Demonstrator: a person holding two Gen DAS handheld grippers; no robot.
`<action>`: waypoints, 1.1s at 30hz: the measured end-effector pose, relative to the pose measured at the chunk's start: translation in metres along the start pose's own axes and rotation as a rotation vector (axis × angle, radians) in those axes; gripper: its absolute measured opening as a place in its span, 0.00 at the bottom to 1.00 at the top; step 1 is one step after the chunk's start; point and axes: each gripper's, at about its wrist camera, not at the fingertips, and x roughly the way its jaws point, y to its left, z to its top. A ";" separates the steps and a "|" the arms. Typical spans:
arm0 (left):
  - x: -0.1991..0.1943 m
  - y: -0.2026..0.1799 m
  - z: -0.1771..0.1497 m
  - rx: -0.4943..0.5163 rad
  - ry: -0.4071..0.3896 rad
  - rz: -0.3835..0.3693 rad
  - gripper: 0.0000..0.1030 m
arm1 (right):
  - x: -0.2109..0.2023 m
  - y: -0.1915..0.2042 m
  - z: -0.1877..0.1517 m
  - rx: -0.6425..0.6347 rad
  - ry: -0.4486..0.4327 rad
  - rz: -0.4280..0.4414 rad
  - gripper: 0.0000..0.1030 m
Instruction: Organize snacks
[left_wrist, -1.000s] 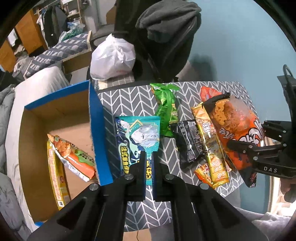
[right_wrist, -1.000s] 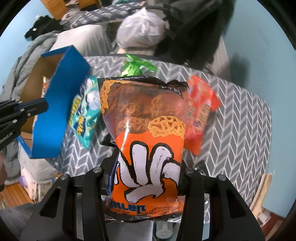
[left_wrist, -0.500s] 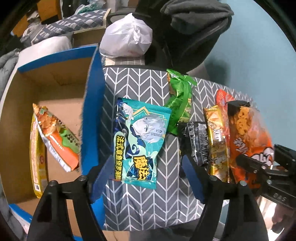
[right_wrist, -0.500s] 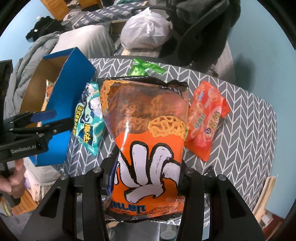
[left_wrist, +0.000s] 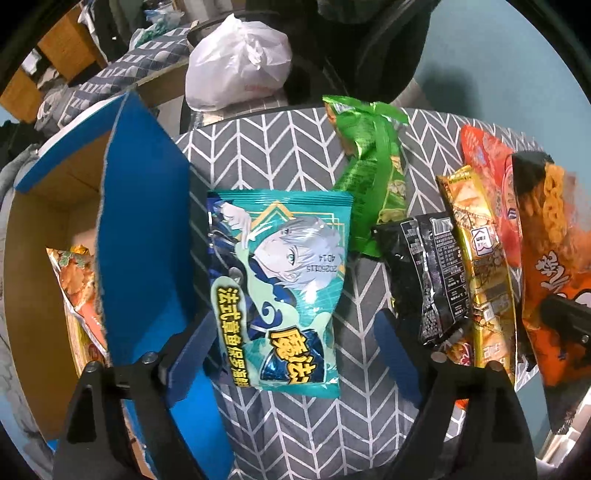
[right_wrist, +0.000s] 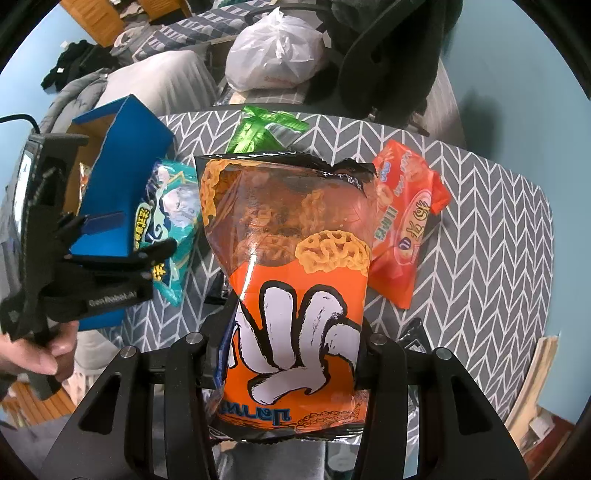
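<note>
My left gripper (left_wrist: 291, 354) is open, its fingers on either side of the lower end of a teal snack bag (left_wrist: 280, 284) that lies on the grey chevron table (left_wrist: 266, 155); the bag also shows in the right wrist view (right_wrist: 170, 221). My right gripper (right_wrist: 291, 358) is shut on an orange snack bag with a white hand print (right_wrist: 291, 280) and holds it above the table; the bag also shows at the right of the left wrist view (left_wrist: 550, 258). A blue-edged cardboard box (left_wrist: 144, 236) stands left of the table with snack packs (left_wrist: 77, 280) inside.
On the table lie a green bag (left_wrist: 373, 166), a black pack (left_wrist: 432, 280), a gold pack (left_wrist: 480, 266) and a red-orange pack (right_wrist: 402, 221). A white plastic bag (left_wrist: 236, 66) and a dark chair (right_wrist: 388, 55) stand behind the table. The left gripper's body (right_wrist: 55, 236) is by the box.
My left gripper has opened and moved in, so its fingers now flank the teal bag. My right gripper still holds the orange bag; it has shifted slightly.
</note>
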 end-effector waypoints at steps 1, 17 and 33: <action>0.000 -0.002 0.001 -0.001 -0.002 0.004 0.88 | 0.001 0.000 0.001 0.001 0.002 0.001 0.44; 0.012 0.000 0.011 0.011 0.029 0.000 0.89 | 0.004 -0.005 0.007 -0.006 0.010 0.004 0.44; 0.059 0.010 0.009 0.049 0.068 0.022 0.91 | 0.009 0.002 0.008 0.003 0.019 -0.006 0.44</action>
